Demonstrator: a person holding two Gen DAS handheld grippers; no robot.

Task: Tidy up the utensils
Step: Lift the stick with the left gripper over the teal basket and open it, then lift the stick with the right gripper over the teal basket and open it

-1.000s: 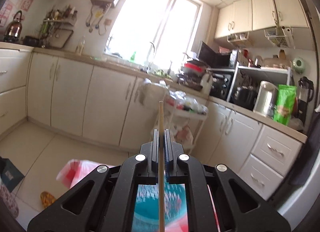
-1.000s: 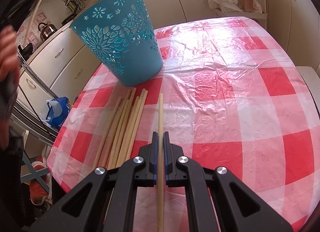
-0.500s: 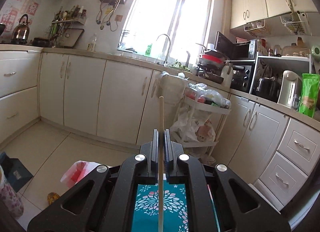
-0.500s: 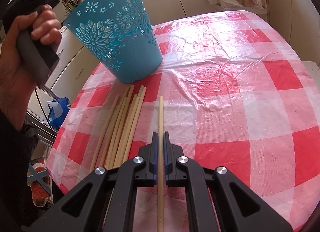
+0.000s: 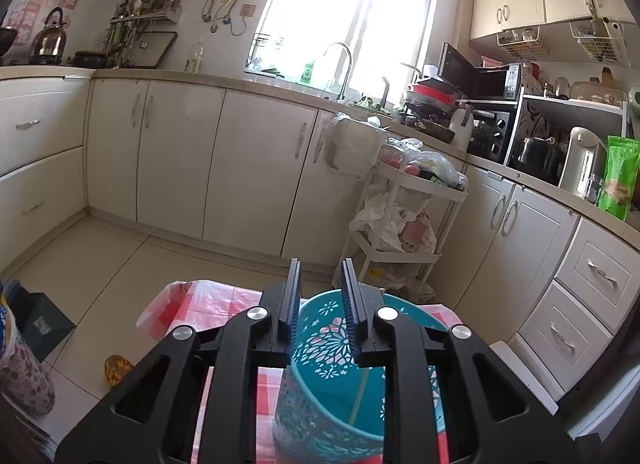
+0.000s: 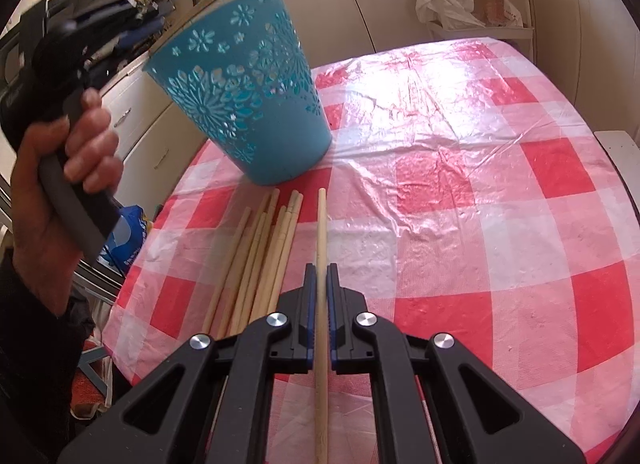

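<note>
My left gripper (image 5: 320, 278) hangs just above the rim of the teal cut-out basket (image 5: 332, 384). Its jaws are opening and nothing is between them. One pale chopstick (image 5: 357, 396) leans inside the basket. In the right wrist view the same basket (image 6: 248, 96) stands at the far left of the red-and-white checked table (image 6: 460, 184), with a hand (image 6: 68, 160) holding the left gripper's handle beside it. My right gripper (image 6: 320, 269) is shut on a single wooden chopstick (image 6: 321, 224) that points at the basket. A bundle of several chopsticks (image 6: 256, 260) lies just left of it.
The table's left edge drops off close to the bundle, with a blue bag (image 6: 128, 232) on the floor below. Beyond the table stand a white trolley with plastic bags (image 5: 404, 216), cream cabinets (image 5: 256, 168) and a dark box (image 5: 40, 320) on the floor.
The left gripper sank toward the basket and opened. The chopstick it held has dropped into the basket. The right gripper has kept still with its chopstick.
</note>
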